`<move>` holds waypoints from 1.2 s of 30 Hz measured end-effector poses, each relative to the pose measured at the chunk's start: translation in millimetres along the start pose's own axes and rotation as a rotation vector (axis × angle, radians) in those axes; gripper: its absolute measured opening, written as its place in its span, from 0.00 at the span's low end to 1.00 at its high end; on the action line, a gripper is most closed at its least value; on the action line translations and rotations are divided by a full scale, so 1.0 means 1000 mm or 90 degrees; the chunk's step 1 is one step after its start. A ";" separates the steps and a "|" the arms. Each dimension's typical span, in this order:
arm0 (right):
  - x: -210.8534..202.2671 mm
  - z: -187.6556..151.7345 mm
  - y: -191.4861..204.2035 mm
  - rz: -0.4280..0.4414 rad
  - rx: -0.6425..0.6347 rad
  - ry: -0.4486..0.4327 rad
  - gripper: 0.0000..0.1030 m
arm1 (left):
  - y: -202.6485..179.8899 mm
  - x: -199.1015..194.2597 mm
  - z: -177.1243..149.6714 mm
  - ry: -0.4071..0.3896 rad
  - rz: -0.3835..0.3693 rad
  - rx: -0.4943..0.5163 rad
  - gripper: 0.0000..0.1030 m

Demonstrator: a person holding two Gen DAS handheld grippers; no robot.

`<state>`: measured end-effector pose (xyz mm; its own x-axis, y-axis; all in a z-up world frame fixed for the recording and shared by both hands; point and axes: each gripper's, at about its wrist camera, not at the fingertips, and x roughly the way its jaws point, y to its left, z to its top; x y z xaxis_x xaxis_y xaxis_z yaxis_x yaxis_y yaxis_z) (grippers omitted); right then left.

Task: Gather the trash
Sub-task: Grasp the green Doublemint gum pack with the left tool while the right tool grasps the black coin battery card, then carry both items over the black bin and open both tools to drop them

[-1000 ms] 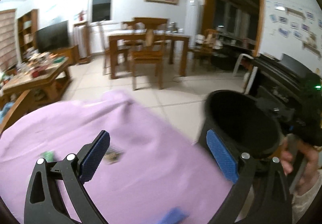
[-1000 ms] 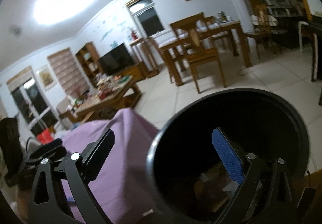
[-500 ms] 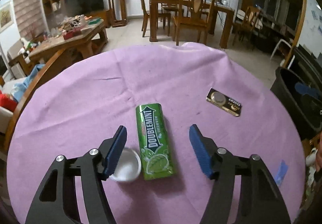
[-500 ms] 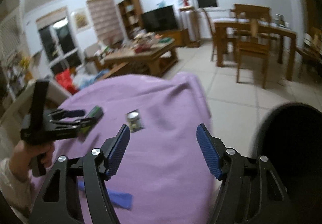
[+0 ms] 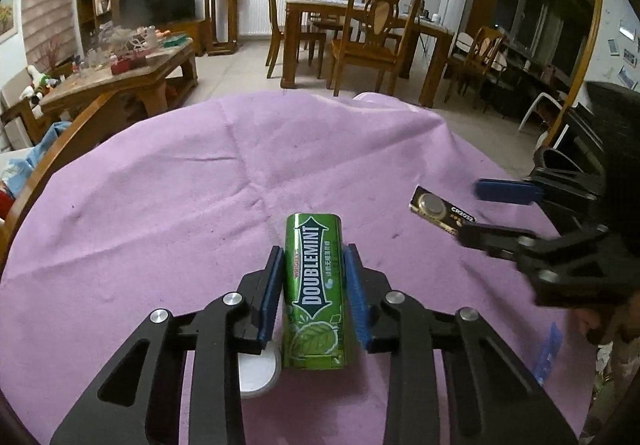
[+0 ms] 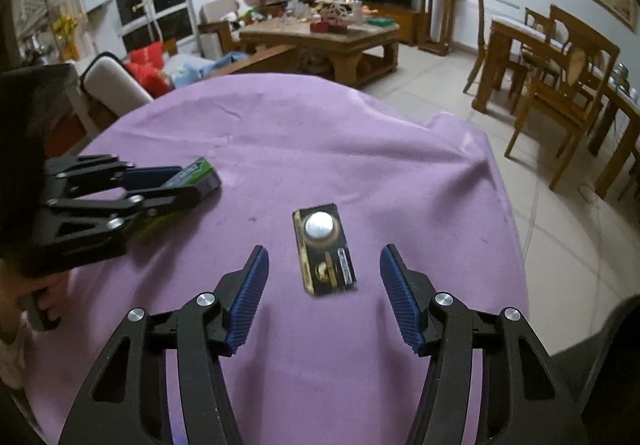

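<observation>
A green Doublemint gum box (image 5: 314, 293) lies on the purple tablecloth (image 5: 200, 205). My left gripper (image 5: 314, 295) is shut on the box, its blue pads against both sides. It also shows in the right wrist view (image 6: 188, 181). A black coin-battery card (image 6: 325, 253) lies between the fingers of my right gripper (image 6: 324, 293), which is open just above the cloth. The card also shows in the left wrist view (image 5: 440, 213). A white round lid (image 5: 258, 371) lies partly under my left gripper.
A blue strip (image 5: 548, 353) lies near the cloth's right edge. The black bin's rim (image 6: 600, 329) is at the lower right, off the table. A wooden coffee table (image 6: 320, 41), dining table and chairs (image 5: 360, 41) stand beyond.
My left gripper has closed on the gum box. My right gripper swung from the bin over to the table and now straddles the battery card.
</observation>
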<state>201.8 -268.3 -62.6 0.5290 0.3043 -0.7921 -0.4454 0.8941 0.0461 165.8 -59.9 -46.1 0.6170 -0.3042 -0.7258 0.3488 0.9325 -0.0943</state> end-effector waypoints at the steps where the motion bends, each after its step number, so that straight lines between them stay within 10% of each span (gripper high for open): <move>1: 0.007 0.004 0.000 -0.002 -0.005 0.006 0.54 | 0.000 0.000 -0.001 0.002 -0.008 -0.003 0.30; 7: 0.028 0.021 0.013 0.001 -0.050 0.033 0.29 | 0.003 0.002 -0.005 0.015 -0.014 -0.003 0.31; 25: -0.083 -0.015 -0.042 0.092 0.107 -0.147 0.27 | -0.005 -0.021 0.002 -0.079 -0.075 -0.005 0.30; 36: -0.184 -0.081 -0.123 0.024 0.226 -0.266 0.27 | -0.076 -0.038 0.018 -0.113 -0.172 0.042 0.30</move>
<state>100.3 -460.7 27.9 0.7917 0.3778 -0.4800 -0.2366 0.9141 0.3292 128.5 -122.6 0.7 0.6073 -0.5740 -0.5493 0.5581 0.8003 -0.2192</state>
